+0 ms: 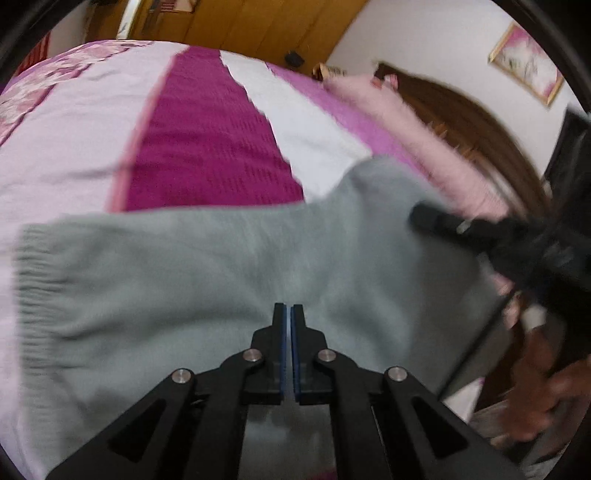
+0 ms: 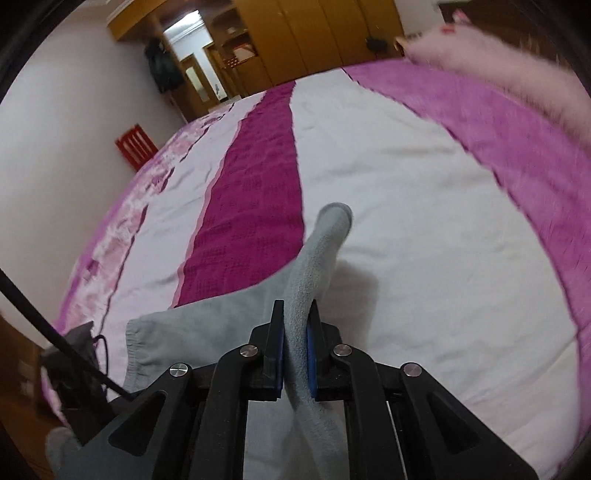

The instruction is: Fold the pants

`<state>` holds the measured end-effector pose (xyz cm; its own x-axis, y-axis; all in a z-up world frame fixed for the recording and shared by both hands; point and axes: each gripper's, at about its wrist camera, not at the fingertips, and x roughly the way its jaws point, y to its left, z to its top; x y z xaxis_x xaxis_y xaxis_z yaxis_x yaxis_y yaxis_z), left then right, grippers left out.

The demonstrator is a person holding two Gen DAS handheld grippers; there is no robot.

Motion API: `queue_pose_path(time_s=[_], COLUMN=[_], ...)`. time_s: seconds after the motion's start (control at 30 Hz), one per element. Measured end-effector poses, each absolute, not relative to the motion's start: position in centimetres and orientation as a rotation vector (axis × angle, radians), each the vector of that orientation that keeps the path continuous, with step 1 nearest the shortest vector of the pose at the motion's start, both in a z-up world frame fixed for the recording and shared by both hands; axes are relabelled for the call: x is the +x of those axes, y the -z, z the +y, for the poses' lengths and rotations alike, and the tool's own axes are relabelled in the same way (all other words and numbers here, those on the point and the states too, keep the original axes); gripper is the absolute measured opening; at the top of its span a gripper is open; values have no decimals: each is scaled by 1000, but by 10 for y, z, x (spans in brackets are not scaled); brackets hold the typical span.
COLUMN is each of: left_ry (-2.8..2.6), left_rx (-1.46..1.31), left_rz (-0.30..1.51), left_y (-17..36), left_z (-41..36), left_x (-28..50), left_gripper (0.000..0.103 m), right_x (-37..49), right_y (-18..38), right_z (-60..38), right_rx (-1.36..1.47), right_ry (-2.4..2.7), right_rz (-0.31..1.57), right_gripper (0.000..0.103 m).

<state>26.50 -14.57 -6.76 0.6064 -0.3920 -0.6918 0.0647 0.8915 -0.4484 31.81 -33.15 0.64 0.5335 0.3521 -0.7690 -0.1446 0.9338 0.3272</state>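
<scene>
Grey fleece pants (image 1: 207,273) lie spread across the striped bed, with a ribbed cuff at the left. My left gripper (image 1: 288,308) is shut just above the cloth, with only a thin slit between its blue pads and nothing visible in them. My right gripper (image 2: 297,306) is shut on a fold of the grey pants (image 2: 317,254) and holds it up off the bed. The right gripper also shows in the left wrist view (image 1: 424,216), at the right end of the pants. The elastic waistband (image 2: 133,339) lies at the lower left of the right wrist view.
The bedspread (image 2: 406,192) has white, magenta and pink stripes. A fluffy pink blanket (image 1: 406,122) lies along the far side, by a brown headboard (image 1: 480,129). Wooden wardrobes (image 2: 314,33) stand beyond the bed. A red crate (image 2: 135,146) stands by the wall.
</scene>
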Motion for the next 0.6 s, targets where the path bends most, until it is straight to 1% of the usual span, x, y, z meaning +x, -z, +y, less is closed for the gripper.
queue_pose_path(time_s=[0.17,0.3,0.37,0.47,0.6], left_ry=[225,184,161,197,236], left_rx=[-427,-501,-524,-538,-484], left_rz=[776,774,788,833,835], left_y=[23,17,20,28,29], left_z=[-79,-32,-17,-11,-45], left_x=[236,220,215,212,206], left_gripper=[20,21,22,22,22], right_x=[316,314,315,322,329], right_y=[-24,-32,-29,-19,6], right_z=[-294,-267,-270,-293,-348], right_rx=[65,-39,-26,81,328], right_ry=[-208,-193,-183,-186,-244], right_rz=[978,964,966,1002,1051], right_gripper=[9,9,9,9,9])
